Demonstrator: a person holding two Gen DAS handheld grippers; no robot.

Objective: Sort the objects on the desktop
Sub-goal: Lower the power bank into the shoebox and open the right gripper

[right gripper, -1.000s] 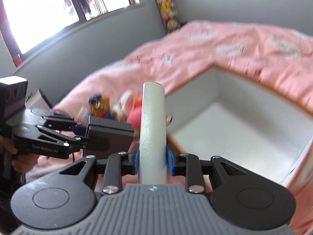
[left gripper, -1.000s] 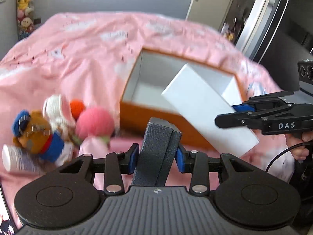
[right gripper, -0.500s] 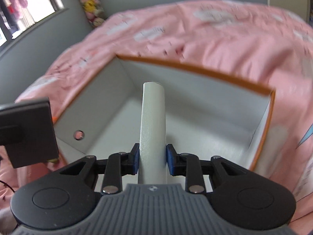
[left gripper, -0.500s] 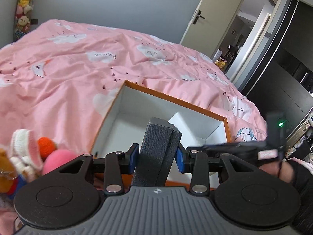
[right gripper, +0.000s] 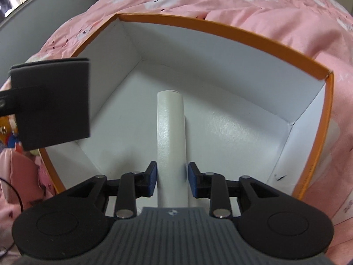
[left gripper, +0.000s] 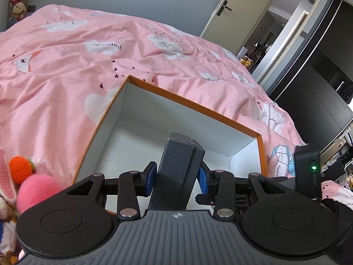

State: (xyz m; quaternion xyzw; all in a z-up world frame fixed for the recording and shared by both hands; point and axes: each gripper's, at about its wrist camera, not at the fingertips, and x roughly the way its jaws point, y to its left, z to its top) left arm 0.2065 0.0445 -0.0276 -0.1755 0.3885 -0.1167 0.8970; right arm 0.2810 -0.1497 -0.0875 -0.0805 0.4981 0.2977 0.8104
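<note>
Orange-rimmed box [right gripper: 222,29] sits on the pink bed [left gripper: 66,66], white inside. Right gripper [right gripper: 172,182] clamps a white box [right gripper: 171,137] edge-on, its lower end hidden. Left gripper [left gripper: 176,176] grips a dark textured case [left gripper: 178,167] over the box; plush toys [left gripper: 24,183] are cut off at left.

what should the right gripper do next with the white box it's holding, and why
Probably lower it a little and open: the right gripper grips the white box edge-on, already inside the orange-rimmed box, whose white floor looks bare there.
</note>
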